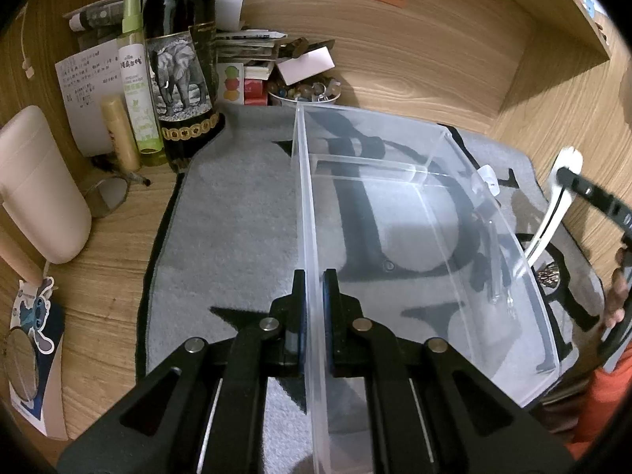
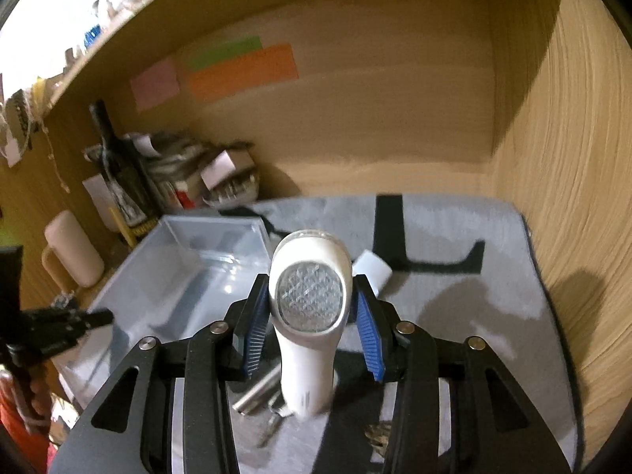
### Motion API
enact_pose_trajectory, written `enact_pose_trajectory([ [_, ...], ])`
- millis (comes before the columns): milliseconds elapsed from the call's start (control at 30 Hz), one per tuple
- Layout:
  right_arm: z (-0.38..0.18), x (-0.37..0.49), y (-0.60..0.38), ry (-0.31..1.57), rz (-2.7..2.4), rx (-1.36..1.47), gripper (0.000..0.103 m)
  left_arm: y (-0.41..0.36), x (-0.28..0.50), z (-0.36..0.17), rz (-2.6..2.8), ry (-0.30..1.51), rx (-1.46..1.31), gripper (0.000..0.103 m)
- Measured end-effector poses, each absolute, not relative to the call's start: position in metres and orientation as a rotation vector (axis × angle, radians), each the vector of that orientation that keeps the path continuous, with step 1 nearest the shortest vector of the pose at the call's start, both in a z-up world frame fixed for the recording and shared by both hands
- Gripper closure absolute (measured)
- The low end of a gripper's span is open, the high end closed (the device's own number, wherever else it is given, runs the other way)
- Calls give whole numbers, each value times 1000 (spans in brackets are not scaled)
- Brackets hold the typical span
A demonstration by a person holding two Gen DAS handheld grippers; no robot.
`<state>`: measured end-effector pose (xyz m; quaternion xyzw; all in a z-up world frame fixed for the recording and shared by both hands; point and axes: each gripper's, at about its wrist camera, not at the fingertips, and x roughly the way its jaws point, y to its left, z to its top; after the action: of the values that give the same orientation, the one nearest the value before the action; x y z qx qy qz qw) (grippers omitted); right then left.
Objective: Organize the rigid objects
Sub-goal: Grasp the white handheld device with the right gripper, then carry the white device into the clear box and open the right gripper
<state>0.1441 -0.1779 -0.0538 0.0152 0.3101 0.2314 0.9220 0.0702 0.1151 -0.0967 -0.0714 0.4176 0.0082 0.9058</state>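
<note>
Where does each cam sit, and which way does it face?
Left wrist: sits on the left tongs, facing the desk's back-left clutter along the clear plastic bin wall they pinch; right tongs and fingers at the right edge.
Right wrist: on the right tongs, facing the wooden back wall, holding a white lint shaver; left tongs at left.
Shared: bin, grey mat, wine bottle.
</note>
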Motion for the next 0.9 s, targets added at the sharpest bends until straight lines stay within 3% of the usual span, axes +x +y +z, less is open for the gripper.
enact_pose_trajectory([
  [533, 8, 118, -136, 466, 572, -26, 65, 116, 68, -98, 1, 837, -140, 96],
  [900, 1, 112, -83, 492, 700, -82, 65, 114, 67, -98, -4, 822, -119, 96],
])
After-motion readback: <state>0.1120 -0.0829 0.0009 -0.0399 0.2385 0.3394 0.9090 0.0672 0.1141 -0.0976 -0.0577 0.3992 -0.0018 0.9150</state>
